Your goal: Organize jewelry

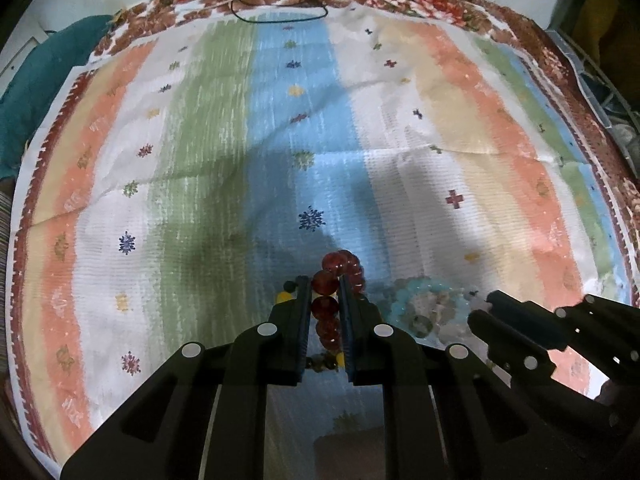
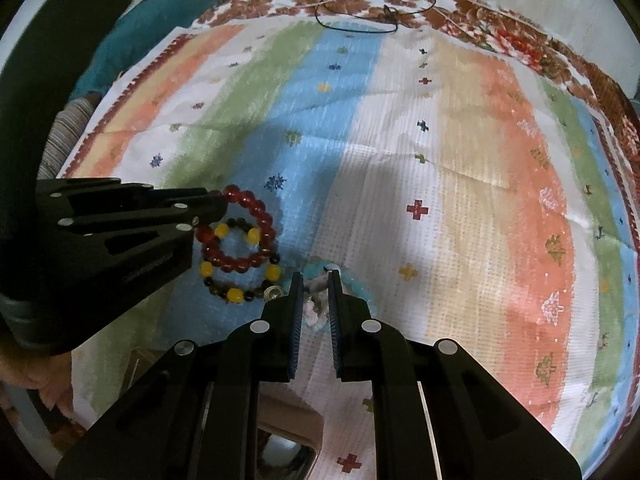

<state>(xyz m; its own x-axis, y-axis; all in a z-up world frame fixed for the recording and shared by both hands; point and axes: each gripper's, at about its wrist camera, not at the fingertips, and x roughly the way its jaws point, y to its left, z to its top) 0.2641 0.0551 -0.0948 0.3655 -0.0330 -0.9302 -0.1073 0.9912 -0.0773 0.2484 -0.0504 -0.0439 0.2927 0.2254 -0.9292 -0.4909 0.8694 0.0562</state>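
Right up close, the left gripper (image 1: 325, 300) has its black jaws drawn narrow around a bracelet of glossy dark-red round beads (image 1: 334, 280), several beads lined up in the slot between them and the loop curling out past the tips. From the right wrist view that same red bracelet (image 2: 256, 216) lies on the blue stripe of the striped, pastel woven cloth (image 2: 460, 184), one end under the left gripper's tips (image 2: 208, 216). Tucked inside and below it sits a second bracelet of yellow and dark beads (image 2: 240, 276), touching the red one. Over to the right gripper (image 2: 314, 292): jaws also narrow, closed on a pale turquoise and white bead bracelet (image 2: 318, 284), which rests on the cloth at the edge of the blue stripe, just beside the yellow-and-dark one. In the left view the turquoise piece (image 1: 416, 304) sits between the two grippers, the right one (image 1: 486, 312) touching its edge. At the far edge, thin dark and pale cords (image 1: 280, 4) lie on the floral border.
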